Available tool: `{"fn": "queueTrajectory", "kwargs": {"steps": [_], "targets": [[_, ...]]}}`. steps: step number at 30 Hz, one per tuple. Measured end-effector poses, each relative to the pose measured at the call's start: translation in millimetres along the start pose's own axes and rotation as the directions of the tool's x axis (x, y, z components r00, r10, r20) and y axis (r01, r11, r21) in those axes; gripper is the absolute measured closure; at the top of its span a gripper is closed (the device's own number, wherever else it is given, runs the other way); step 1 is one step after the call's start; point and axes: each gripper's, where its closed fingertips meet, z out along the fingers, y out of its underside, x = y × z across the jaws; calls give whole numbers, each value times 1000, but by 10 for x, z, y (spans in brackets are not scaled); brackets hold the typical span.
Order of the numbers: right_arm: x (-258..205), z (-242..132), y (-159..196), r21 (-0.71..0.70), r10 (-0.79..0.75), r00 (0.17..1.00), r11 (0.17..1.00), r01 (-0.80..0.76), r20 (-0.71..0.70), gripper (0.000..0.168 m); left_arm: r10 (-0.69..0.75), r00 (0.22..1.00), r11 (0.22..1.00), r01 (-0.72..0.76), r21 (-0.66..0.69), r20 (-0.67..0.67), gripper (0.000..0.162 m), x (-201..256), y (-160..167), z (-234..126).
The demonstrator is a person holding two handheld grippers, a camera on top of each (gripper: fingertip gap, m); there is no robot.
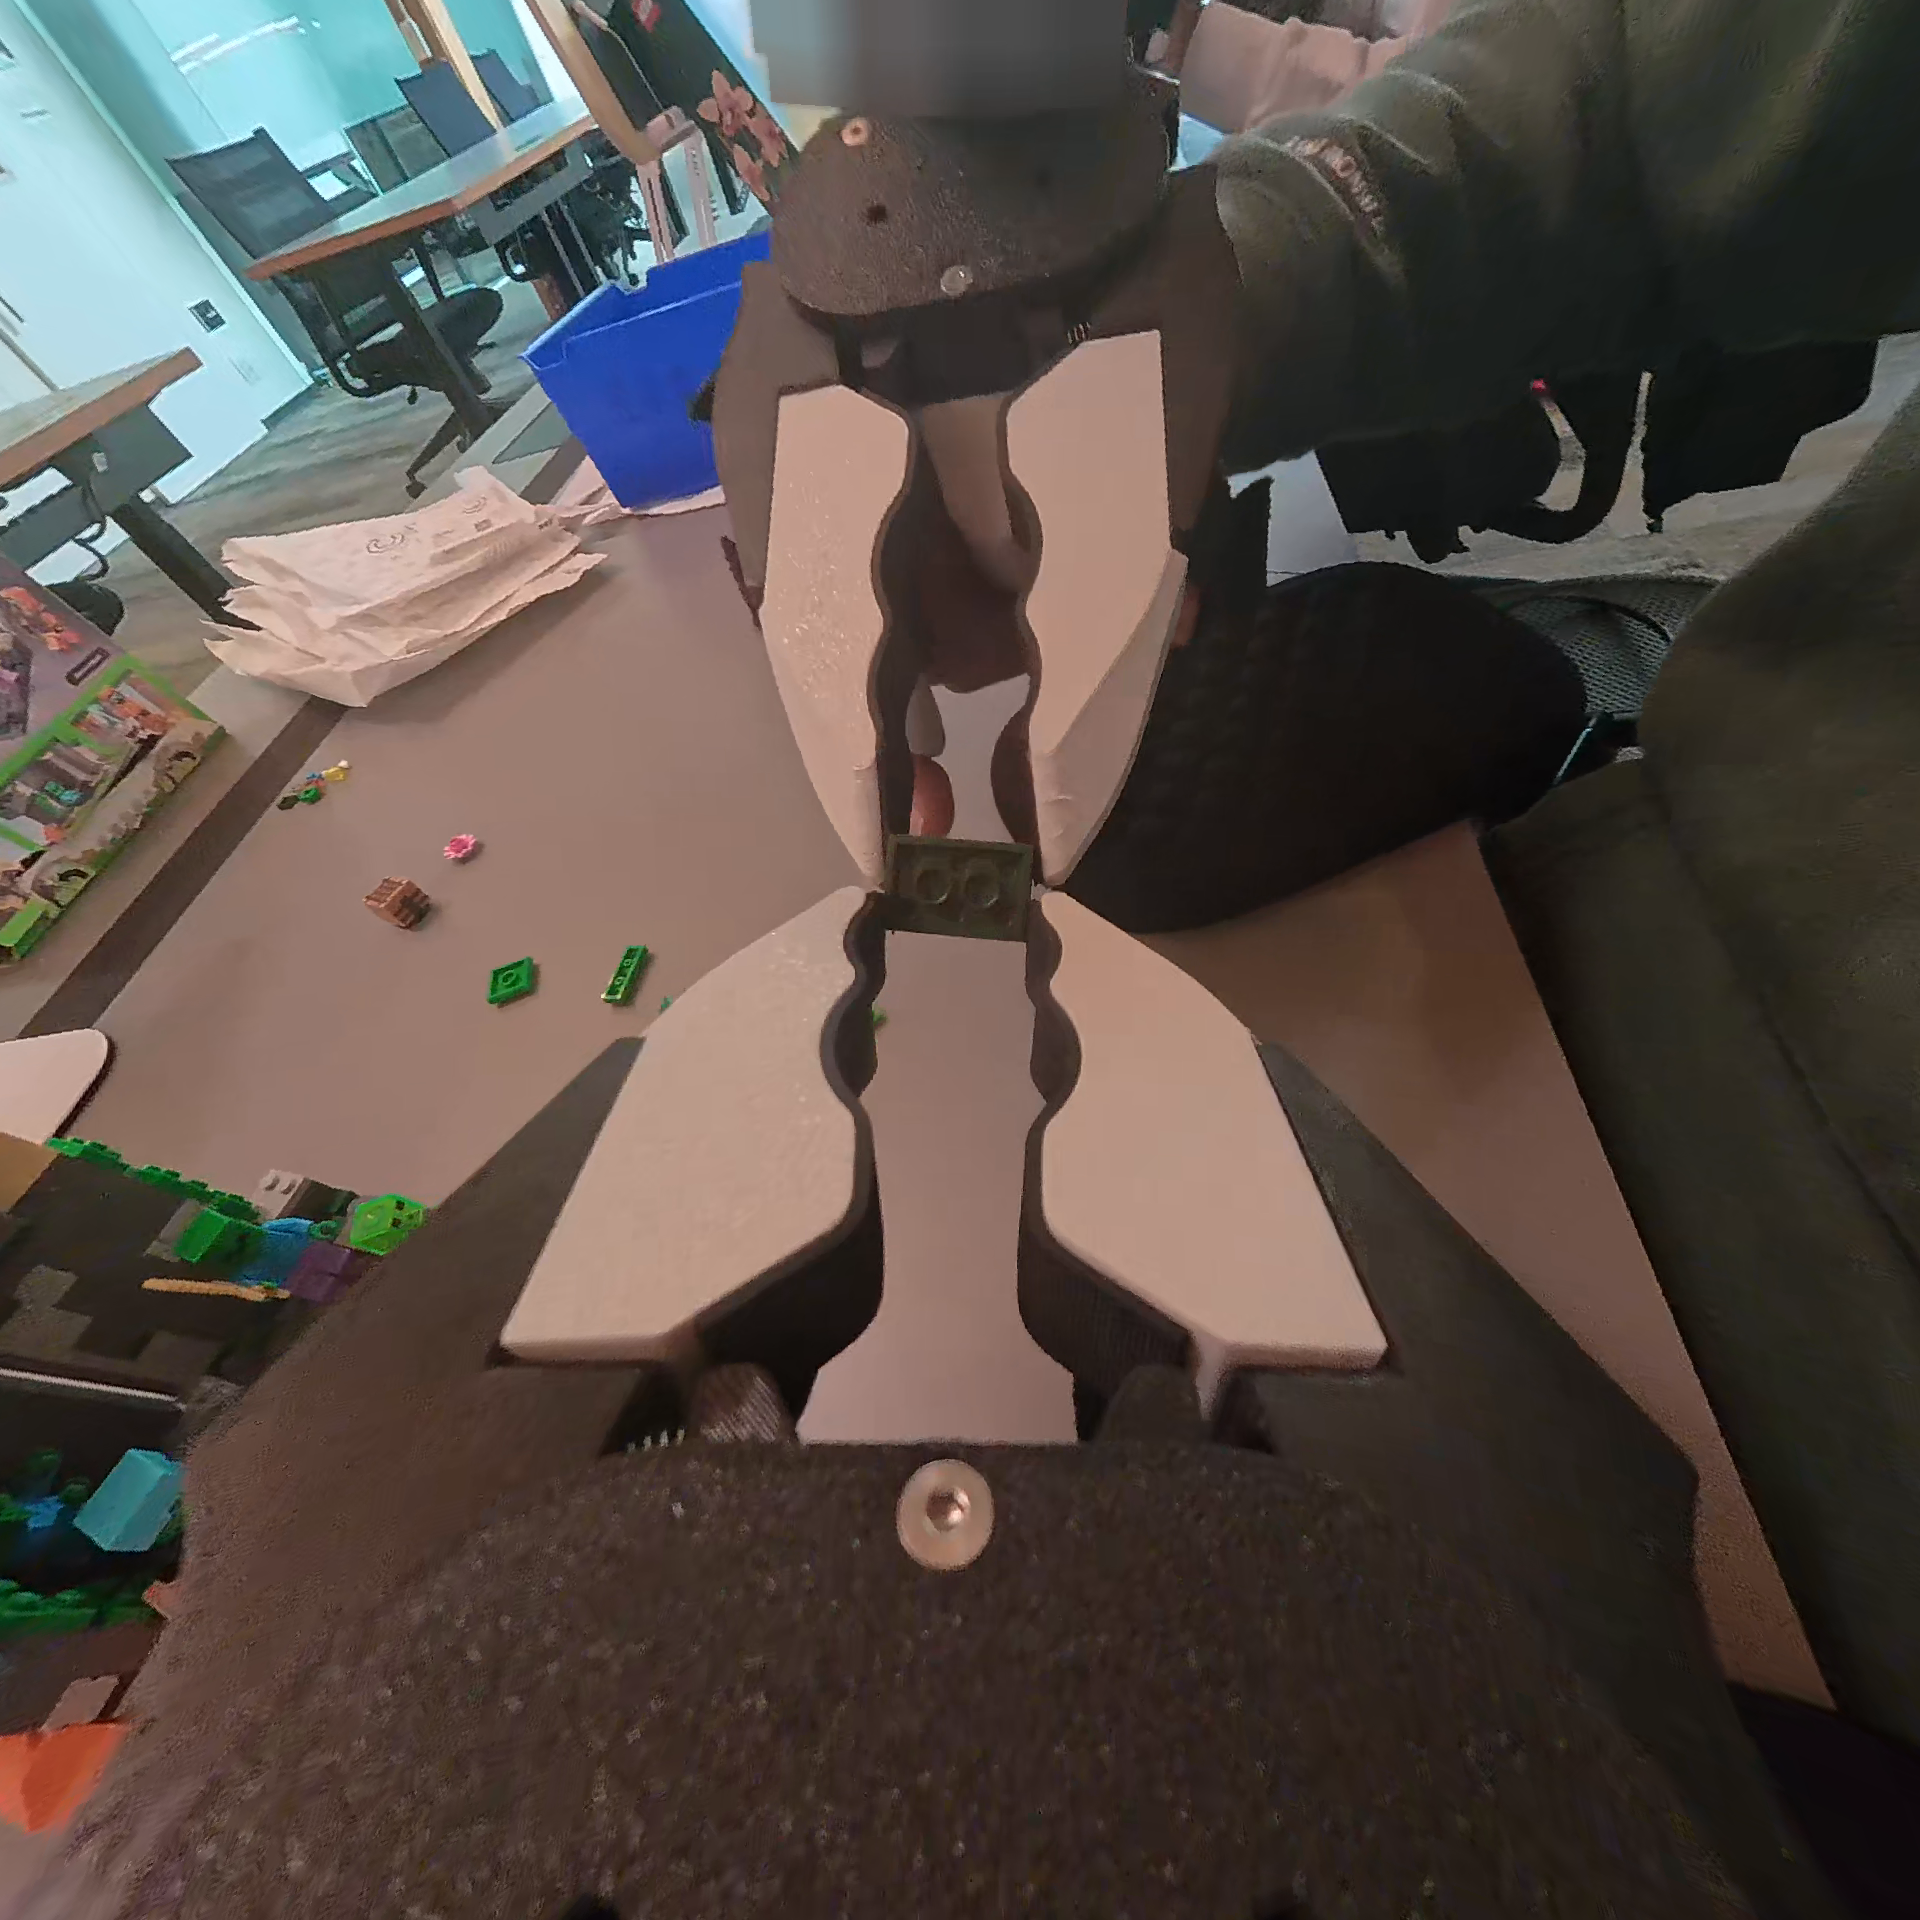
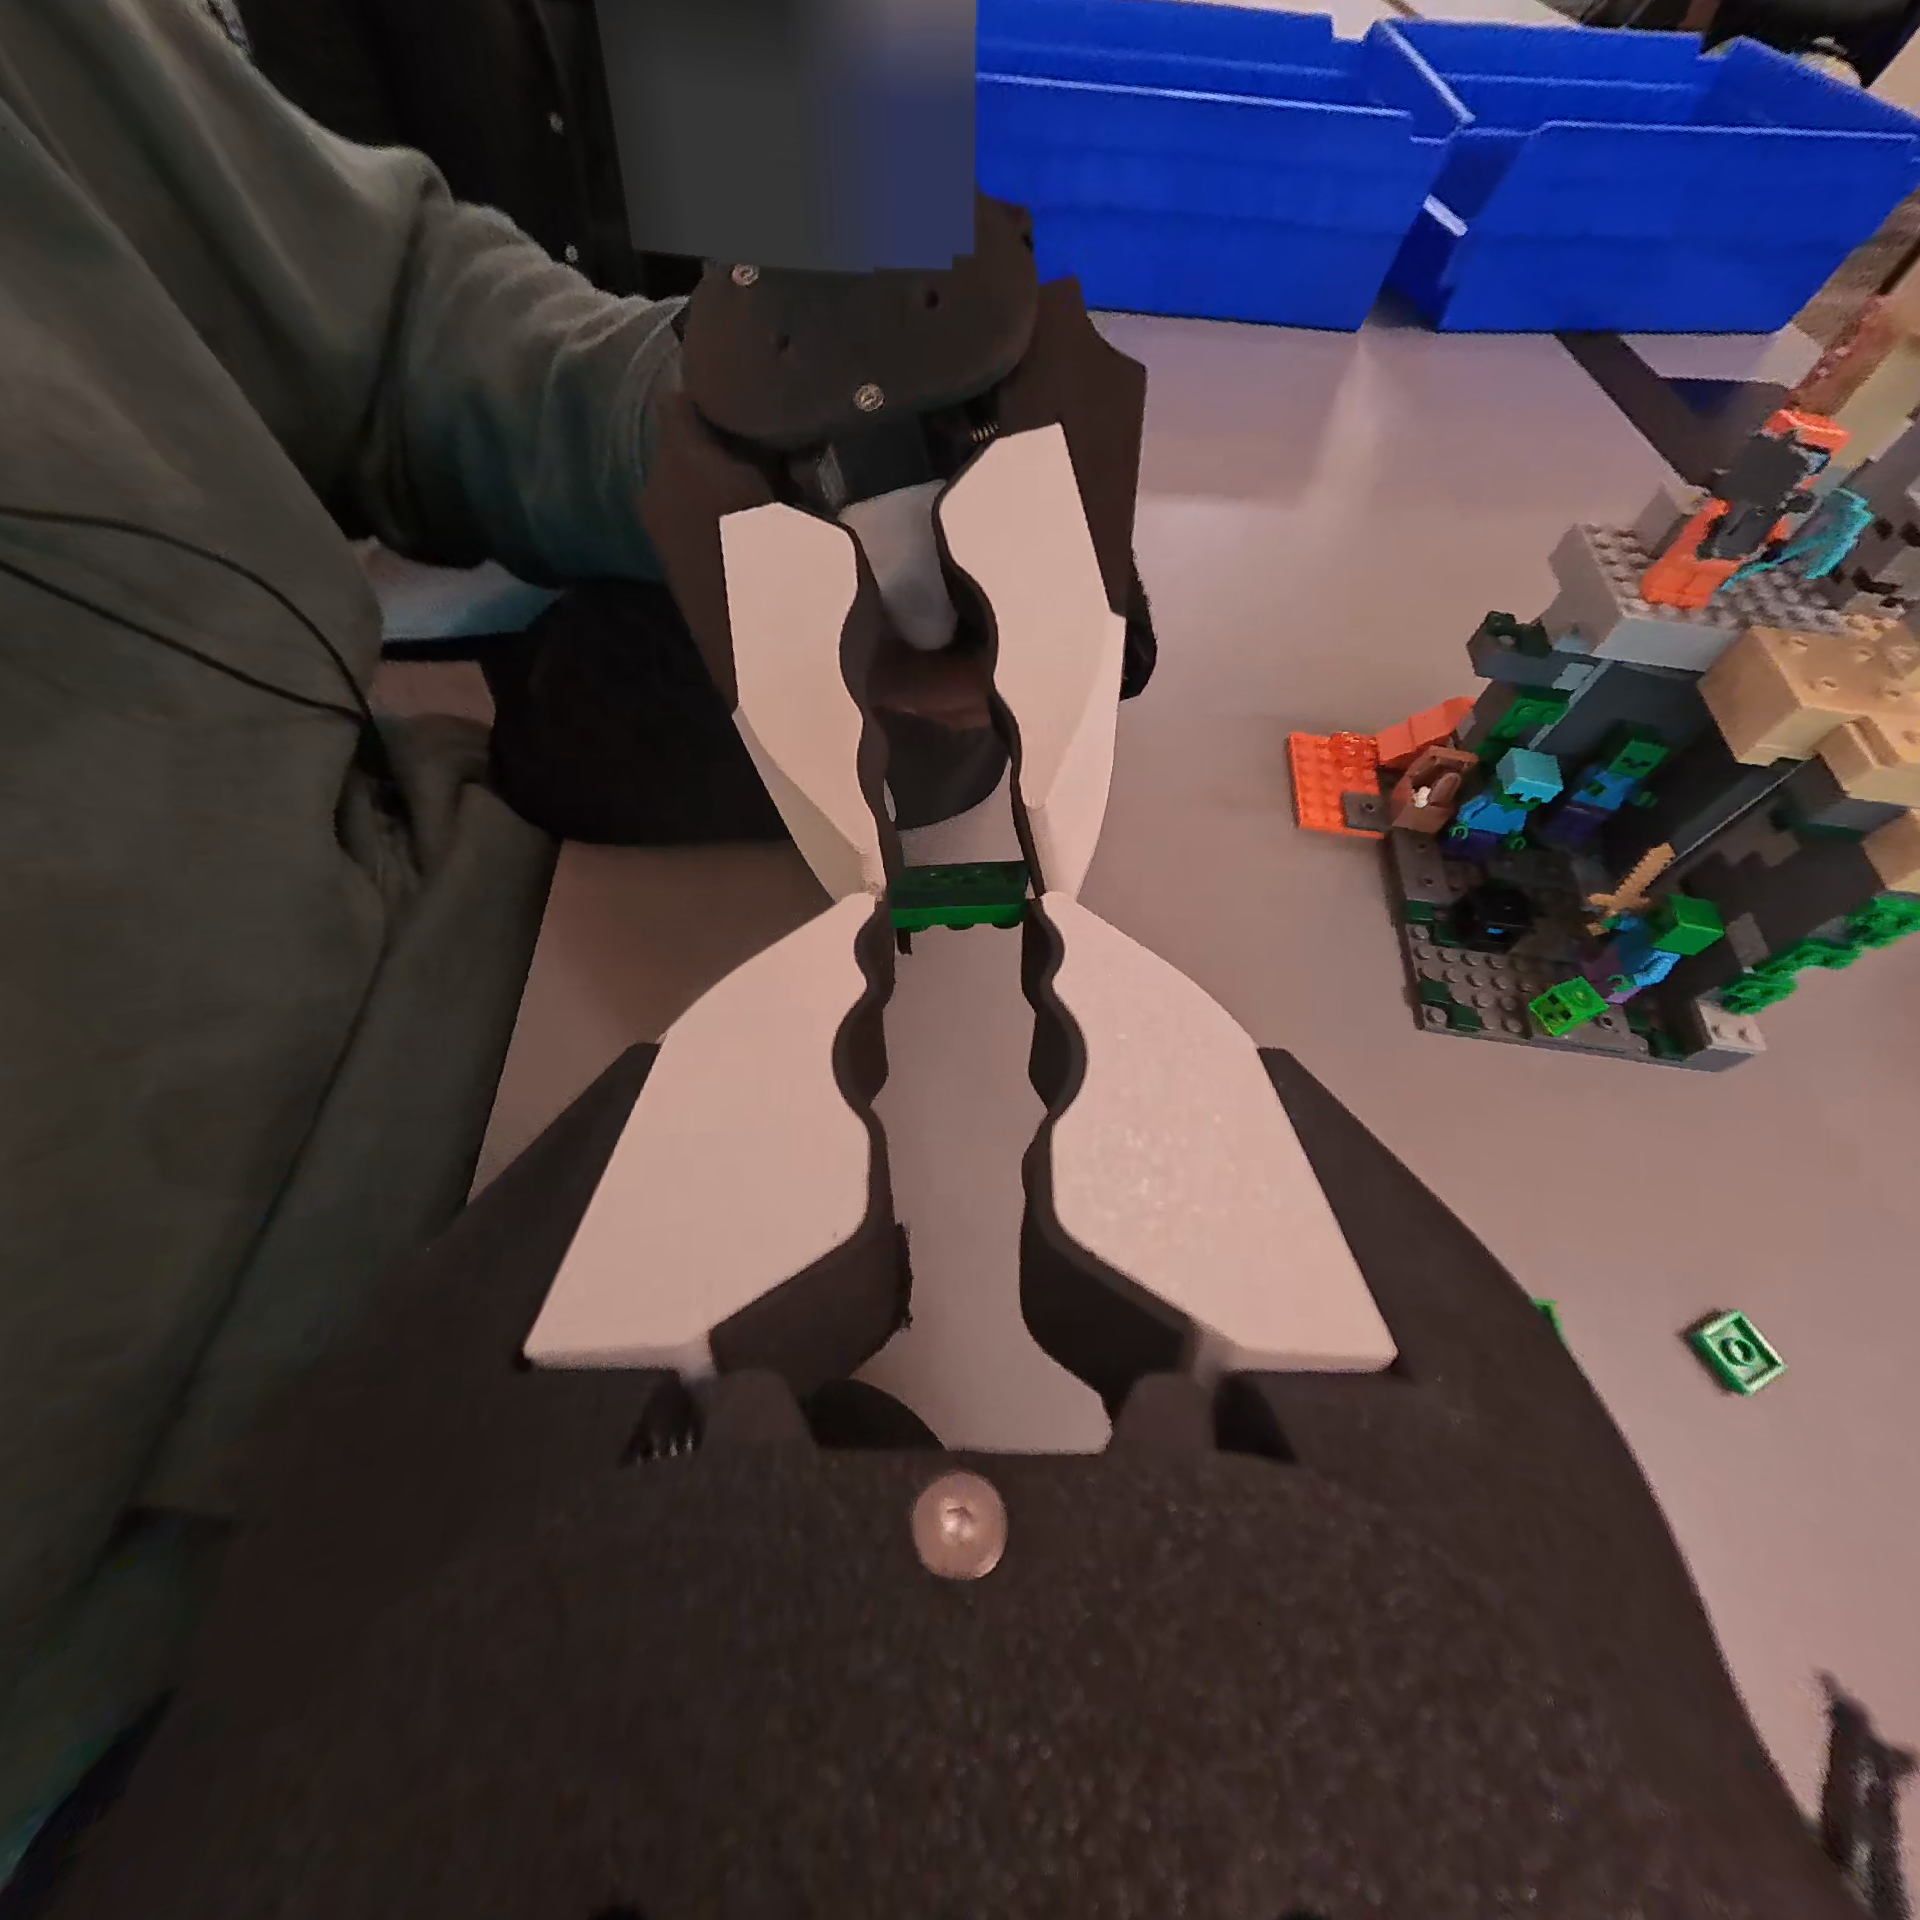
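With both grippers meeting tip to tip above the table [image 2: 1299, 582], my left gripper [image 1: 958, 914] and right gripper [image 2: 958, 914] each pinch the same small green brick [image 1: 958, 894], sharing its weight.

Grey table [image 1: 582, 727], office desks [image 1: 436, 208] and chairs [image 1: 260, 187] behind.

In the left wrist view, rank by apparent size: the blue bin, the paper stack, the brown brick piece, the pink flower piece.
1. Blue plastic bin; it sits farther off, so its true lead may be bigger.
2. Stack of white printed paper sheets, close to the bin in apparent size.
3. Small brown brick piece.
4. Tiny pink flower piece.
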Motion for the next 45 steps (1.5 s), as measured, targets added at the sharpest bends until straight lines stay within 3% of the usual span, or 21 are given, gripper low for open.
{"fn": "queueTrajectory", "kwargs": {"steps": [13,14,15,19,22,25,36,44,45], "targets": [[-110,18,103,-155,-194,977,966,205,85,146,-98,981,995,94,-31,-166,137,158,66,7],[-90,8,117,-167,-233,970,956,243,75,149,-101,970,995,99,-21,-219,136,226,50,-8],[-71,-1,129,-174,-264,962,947,271,64,168,-150,967,988,152,-4,-207,136,185,20,-18],[-109,12,126,-186,-307,950,932,312,55,168,-135,976,990,139,11,-173,136,118,15,-51],[-51,2,87,-162,-242,970,956,244,31,168,-132,978,991,136,16,-163,136,97,6,-48],[-2,1,77,-162,-168,986,973,167,6,139,-118,985,993,121,15,-128,137,53,14,-45],[9,57,-35,-132,-105,994,986,103,-10,144,-51,998,998,53,23,-47,137,31,-26,-71],[-91,18,-73,-120,-198,980,972,201,36,146,-127,976,988,142,69,-179,136,144,-110,-100],[-93,7,-71,-123,-226,974,966,228,29,152,-132,962,985,154,79,-238,136,207,-135,-116]]}}
